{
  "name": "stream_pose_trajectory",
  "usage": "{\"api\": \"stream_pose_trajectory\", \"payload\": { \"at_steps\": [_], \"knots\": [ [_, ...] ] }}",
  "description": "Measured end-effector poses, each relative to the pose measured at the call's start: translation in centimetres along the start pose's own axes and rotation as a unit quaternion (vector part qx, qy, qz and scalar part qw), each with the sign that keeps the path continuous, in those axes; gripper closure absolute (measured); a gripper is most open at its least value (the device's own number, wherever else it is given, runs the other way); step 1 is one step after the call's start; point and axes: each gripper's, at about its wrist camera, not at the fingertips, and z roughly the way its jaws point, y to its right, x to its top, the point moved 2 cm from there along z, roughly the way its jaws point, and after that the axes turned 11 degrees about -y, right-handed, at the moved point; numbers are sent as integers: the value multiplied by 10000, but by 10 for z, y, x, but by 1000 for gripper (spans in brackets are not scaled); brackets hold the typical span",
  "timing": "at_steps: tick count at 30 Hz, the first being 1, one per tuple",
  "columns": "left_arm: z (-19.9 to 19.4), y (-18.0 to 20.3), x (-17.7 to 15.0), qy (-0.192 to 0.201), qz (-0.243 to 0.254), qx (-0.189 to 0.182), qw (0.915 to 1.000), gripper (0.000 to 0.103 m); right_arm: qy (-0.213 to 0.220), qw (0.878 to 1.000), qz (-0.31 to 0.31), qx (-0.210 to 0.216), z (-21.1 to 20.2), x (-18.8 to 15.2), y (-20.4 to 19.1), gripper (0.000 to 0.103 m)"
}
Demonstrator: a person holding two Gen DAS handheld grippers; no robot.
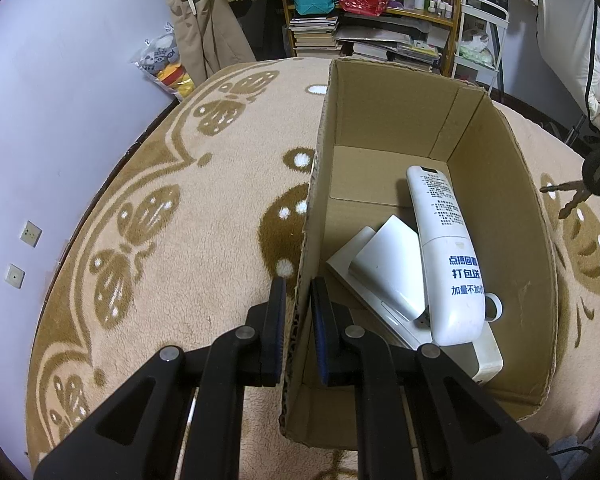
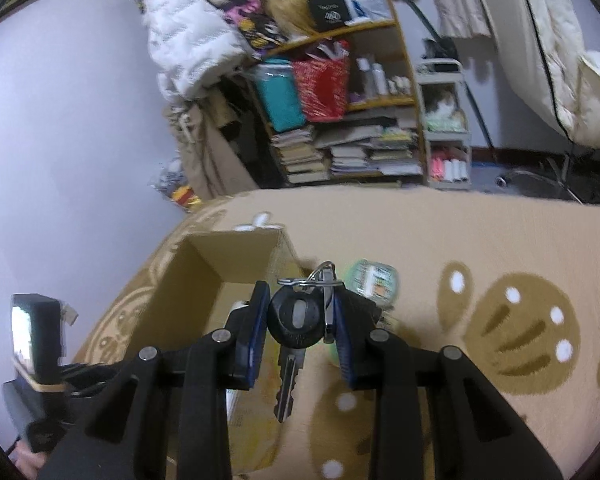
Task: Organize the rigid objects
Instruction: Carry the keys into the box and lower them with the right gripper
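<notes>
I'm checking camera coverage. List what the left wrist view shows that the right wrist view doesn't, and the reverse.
Left wrist only: the left gripper shut on the brown cardboard box's near wall, and the long white remote control lying inside on flat white items.

Right wrist only: the right gripper shut on the black-headed metal key bunch, and a small green-lidded container on the blanket.

Both: the box, the beige patterned blanket, the keys, the cluttered wooden bookshelf.

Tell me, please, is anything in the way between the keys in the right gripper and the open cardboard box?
Nothing visible blocks it. The right gripper holds the keys above the blanket, beside the cardboard box, whose top is open. The left gripper only clamps its near wall.
</notes>
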Motion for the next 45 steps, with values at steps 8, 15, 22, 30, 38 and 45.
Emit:
{"api": "stream_pose_trajectory", "payload": {
  "at_steps": [8, 15, 22, 30, 38, 45],
  "knots": [
    [0, -1, 0, 4, 4, -3, 10000, 90, 100, 9981, -402, 459, -13, -4, -41, 71],
    [0, -1, 1, -7, -14, -42, 10000, 90, 97, 9929, -903, 767, -10, -17, -68, 71],
    [1, -2, 1, -21, -45, -86, 10000, 90, -262, 9928, -931, 702, 18, -27, -58, 70],
    [1, -3, 1, -23, -33, -72, 10000, 90, -488, 9917, -1013, 615, 29, -37, -62, 70],
    [1, -2, 2, -29, -38, -91, 9999, 90, -491, 9919, -1080, 445, 32, -39, -64, 66],
    [0, -5, 4, -51, -67, -176, 9998, 90, -382, 9977, -523, 179, 30, -17, -35, 27]
  ]
}}
